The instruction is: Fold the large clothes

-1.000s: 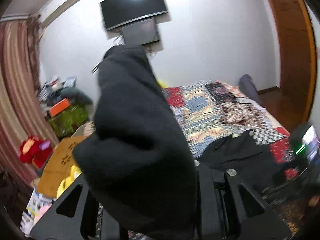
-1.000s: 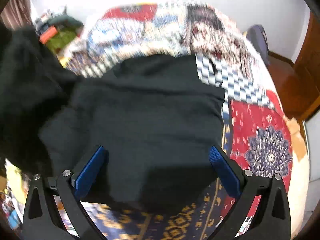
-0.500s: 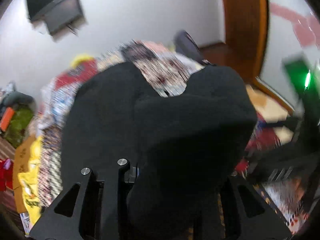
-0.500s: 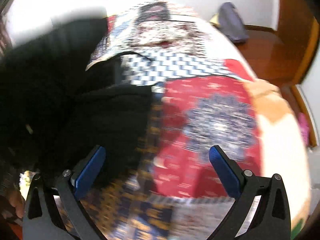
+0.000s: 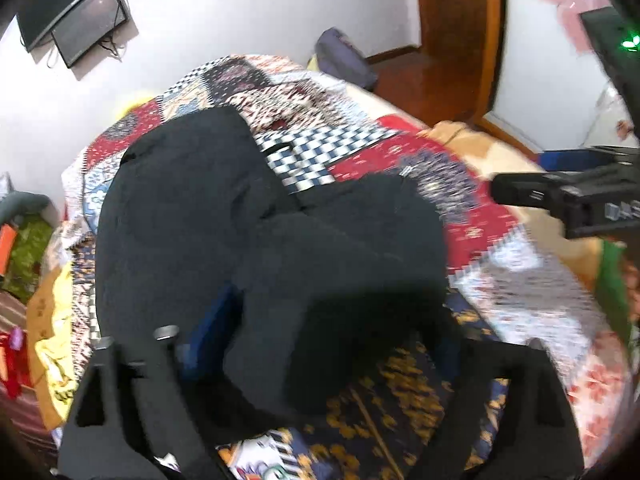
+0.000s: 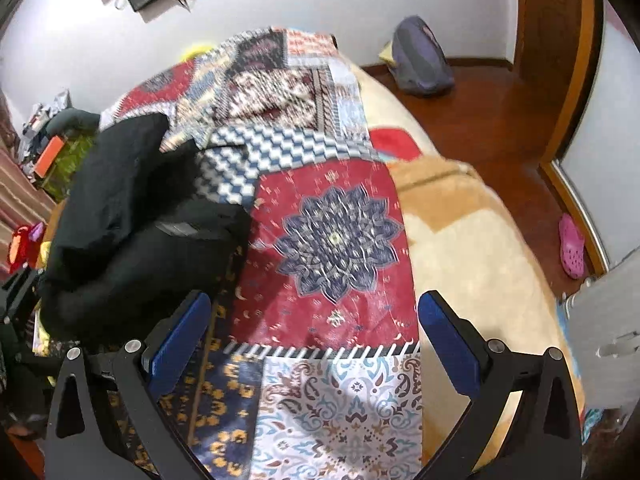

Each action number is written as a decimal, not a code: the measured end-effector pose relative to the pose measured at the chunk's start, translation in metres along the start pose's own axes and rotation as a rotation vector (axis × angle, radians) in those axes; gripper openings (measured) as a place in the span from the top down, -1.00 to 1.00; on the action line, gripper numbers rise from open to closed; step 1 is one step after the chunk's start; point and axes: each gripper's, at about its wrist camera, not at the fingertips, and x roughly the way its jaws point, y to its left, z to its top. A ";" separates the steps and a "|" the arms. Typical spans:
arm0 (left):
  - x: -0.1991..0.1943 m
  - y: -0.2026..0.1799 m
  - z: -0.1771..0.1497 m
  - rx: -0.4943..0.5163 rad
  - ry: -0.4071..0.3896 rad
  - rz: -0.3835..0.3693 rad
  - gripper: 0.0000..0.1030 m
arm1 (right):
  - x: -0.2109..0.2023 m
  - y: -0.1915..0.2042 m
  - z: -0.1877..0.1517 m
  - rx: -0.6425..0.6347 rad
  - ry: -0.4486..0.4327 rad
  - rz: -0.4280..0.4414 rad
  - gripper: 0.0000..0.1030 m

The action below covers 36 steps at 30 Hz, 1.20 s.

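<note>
Left gripper (image 5: 320, 344): fingers spread wide, having just opened; a fold of the black garment (image 5: 248, 240) drapes between them, unclamped. Right gripper (image 6: 314, 330): fingers wide, nothing between them, above the patchwork bedspread (image 6: 332, 232). The garment lies bunched on the bed, left of the right gripper. A pink clog (image 6: 571, 246) sits on the wooden floor

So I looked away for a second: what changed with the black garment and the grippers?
The left gripper carried the black garment down onto the patchwork bedspread; its jaws have just been opening, cloth still between them. The right gripper swung off the garment, open and empty as before.
</note>
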 end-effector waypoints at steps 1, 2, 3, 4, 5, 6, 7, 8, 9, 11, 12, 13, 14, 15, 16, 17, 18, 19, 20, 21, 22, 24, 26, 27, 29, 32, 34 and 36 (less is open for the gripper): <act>-0.011 0.000 -0.001 -0.002 -0.022 -0.020 -0.83 | -0.006 0.003 0.000 -0.009 -0.013 0.004 -1.00; -0.018 -0.001 0.000 0.000 -0.033 -0.025 -0.83 | -0.015 0.008 0.003 -0.023 -0.032 0.009 -1.00; -0.029 0.001 -0.001 -0.001 -0.054 -0.020 -0.83 | -0.020 0.013 0.004 -0.032 -0.046 0.012 -1.00; -0.039 0.005 -0.001 -0.006 -0.076 -0.008 -0.83 | -0.025 0.018 0.006 -0.043 -0.061 0.018 -1.00; -0.050 0.011 -0.002 -0.019 -0.102 0.002 -0.83 | -0.031 0.024 0.008 -0.054 -0.075 0.026 -1.00; -0.057 0.018 -0.003 -0.033 -0.116 0.007 -0.83 | -0.033 0.029 0.010 -0.063 -0.084 0.033 -1.00; -0.066 0.030 -0.005 -0.062 -0.130 0.012 -0.83 | -0.038 0.037 0.013 -0.077 -0.096 0.043 -1.00; -0.073 0.043 -0.006 -0.096 -0.139 0.016 -0.83 | -0.040 0.044 0.016 -0.090 -0.107 0.052 -1.00; -0.079 0.056 -0.007 -0.130 -0.144 0.023 -0.83 | -0.039 0.050 0.018 -0.100 -0.115 0.060 -1.00; -0.087 0.083 -0.010 -0.193 -0.157 0.047 -0.83 | -0.043 0.068 0.023 -0.134 -0.130 0.086 -1.00; -0.088 0.097 -0.012 -0.218 -0.161 0.061 -0.84 | -0.043 0.076 0.024 -0.150 -0.135 0.096 -1.00; -0.088 0.109 -0.013 -0.239 -0.158 0.079 -0.84 | -0.041 0.084 0.025 -0.164 -0.138 0.107 -1.00; -0.086 0.121 -0.016 -0.260 -0.149 0.099 -0.84 | -0.039 0.095 0.027 -0.183 -0.138 0.125 -1.00; -0.082 0.131 -0.019 -0.278 -0.140 0.111 -0.84 | -0.035 0.104 0.028 -0.196 -0.136 0.141 -1.00; -0.078 0.139 -0.023 -0.293 -0.130 0.115 -0.84 | -0.032 0.111 0.028 -0.210 -0.132 0.158 -1.00; -0.073 0.147 -0.026 -0.311 -0.116 0.114 -0.84 | -0.026 0.121 0.028 -0.229 -0.122 0.180 -1.00; -0.063 0.157 -0.032 -0.335 -0.092 0.108 -0.84 | -0.020 0.127 0.028 -0.242 -0.113 0.192 -1.00; -0.055 0.163 -0.036 -0.355 -0.069 0.102 -0.84 | -0.012 0.132 0.028 -0.252 -0.102 0.201 -1.00; -0.045 0.168 -0.040 -0.372 -0.045 0.089 -0.84 | -0.003 0.136 0.027 -0.263 -0.084 0.213 -1.00; -0.036 0.172 -0.047 -0.388 -0.018 0.075 -0.83 | 0.007 0.138 0.025 -0.267 -0.062 0.219 -1.00; -0.027 0.174 -0.052 -0.399 0.005 0.064 -0.84 | 0.021 0.138 0.023 -0.261 -0.030 0.214 -1.00; -0.015 0.178 -0.062 -0.430 0.006 0.031 -0.86 | 0.042 0.130 0.018 -0.236 0.025 0.199 -1.00; -0.010 0.183 -0.069 -0.470 0.000 -0.017 -0.94 | 0.063 0.115 0.010 -0.200 0.074 0.180 -1.00; -0.005 0.184 -0.072 -0.481 0.001 -0.034 -0.97 | 0.071 0.105 0.006 -0.178 0.092 0.189 -1.00; 0.001 0.180 -0.075 -0.476 -0.003 -0.035 -1.00 | 0.084 0.088 -0.001 -0.127 0.135 0.232 -1.00; 0.006 0.177 -0.077 -0.482 -0.007 -0.049 -1.00 | 0.100 0.077 -0.010 -0.084 0.186 0.277 -1.00; 0.009 0.182 -0.081 -0.520 -0.003 -0.078 -1.00 | 0.102 0.077 -0.013 -0.080 0.193 0.283 -1.00; 0.010 0.186 -0.084 -0.549 0.007 -0.105 -1.00 | 0.098 0.079 -0.011 -0.084 0.197 0.280 -1.00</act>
